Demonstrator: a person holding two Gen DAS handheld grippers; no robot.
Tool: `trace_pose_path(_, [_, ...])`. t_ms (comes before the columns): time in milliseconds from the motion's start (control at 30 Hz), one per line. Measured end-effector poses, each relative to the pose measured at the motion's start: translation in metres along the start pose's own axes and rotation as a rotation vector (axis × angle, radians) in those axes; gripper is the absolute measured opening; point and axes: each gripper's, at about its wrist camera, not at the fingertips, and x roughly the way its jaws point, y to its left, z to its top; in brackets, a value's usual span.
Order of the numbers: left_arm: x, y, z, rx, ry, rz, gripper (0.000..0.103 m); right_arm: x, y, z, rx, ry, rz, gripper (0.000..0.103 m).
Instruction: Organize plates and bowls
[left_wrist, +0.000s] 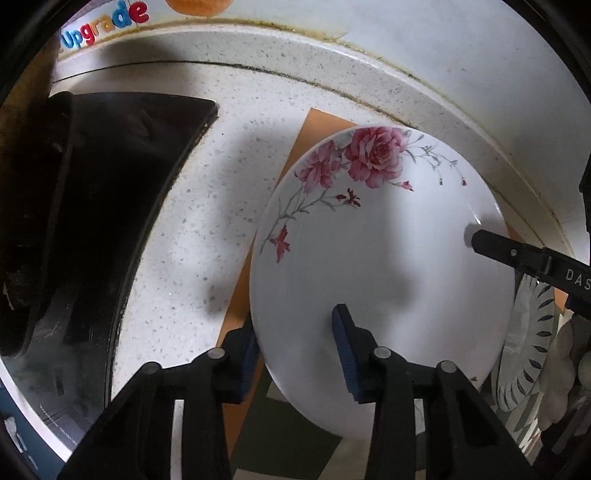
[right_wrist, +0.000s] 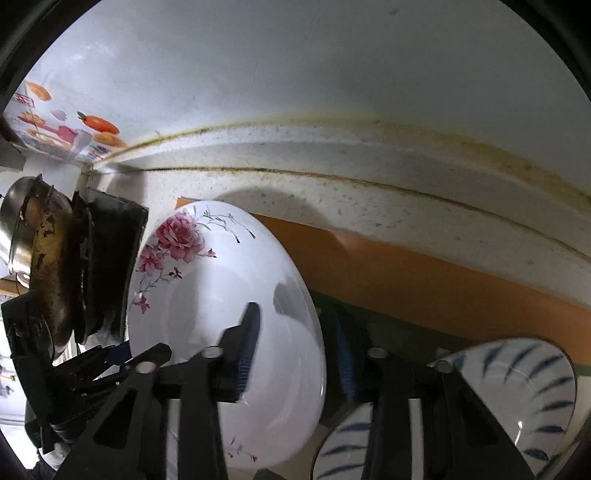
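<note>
A white plate with pink roses (left_wrist: 384, 266) is held tilted above an orange mat (left_wrist: 317, 122). My left gripper (left_wrist: 295, 354) straddles its near rim, one blue pad under it and one on its face; the jaws look closed on the rim. My right gripper (right_wrist: 299, 347) straddles the same plate (right_wrist: 221, 295) at its opposite edge, with a gap visible between the right pad and the plate. Its finger (left_wrist: 495, 245) shows in the left wrist view. Blue-striped bowls (right_wrist: 524, 391) sit at the lower right, also in the left wrist view (left_wrist: 532, 350).
A black stove and burnt pan (left_wrist: 85, 206) stand to the left on the speckled counter (left_wrist: 207, 206). A raised counter ledge and white wall (right_wrist: 332, 92) run behind. A steel pot (right_wrist: 18, 210) sits far left.
</note>
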Motion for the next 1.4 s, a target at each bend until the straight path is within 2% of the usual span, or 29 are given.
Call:
trace_pose_path(67, [-0.001, 0.003, -0.002, -0.008, -0.005, -0.004, 0.035, 0.000, 0.002, 0.001, -0.019, -0.015, -0.011, 0.029])
trace_pose_path(133, [-0.001, 0.006, -0.003, -0.013, -0.013, -0.002, 0.034, 0.001, 0.001, 0.001, -0.024, -0.015, -0.016, 0.022])
trace_pose_path(200, [-0.003, 0.008, -0.003, -0.017, -0.020, -0.003, 0.033, 0.000, -0.001, 0.000, -0.020, -0.012, 0.004, 0.019])
trace_pose_path(500, [-0.023, 0.020, -0.019, -0.018, -0.036, -0.027, 0.033, -0.021, 0.005, -0.020, -0.049, -0.034, 0.018, 0.016])
trace_pose_path(733, [-0.057, 0.015, -0.028, 0.010, -0.078, -0.053, 0.033, -0.059, 0.001, -0.046, -0.029, -0.080, 0.047, 0.016])
trace_pose_path(967, [-0.102, -0.006, -0.052, 0.079, -0.123, -0.066, 0.033, -0.119, -0.008, -0.095, -0.015, -0.141, 0.064, 0.016])
trace_pose_path(1067, [-0.116, -0.030, -0.064, 0.117, -0.134, -0.070, 0.033, -0.147, -0.017, -0.123, -0.004, -0.168, 0.063, 0.016])
trace_pose_path(1267, [-0.122, -0.079, -0.105, 0.199, -0.128, -0.076, 0.033, -0.193, -0.049, -0.195, 0.051, -0.209, 0.063, 0.016])
trace_pose_path(1400, [-0.114, -0.104, -0.134, 0.242, -0.093, -0.087, 0.033, -0.206, -0.069, -0.239, 0.098, -0.211, 0.061, 0.016])
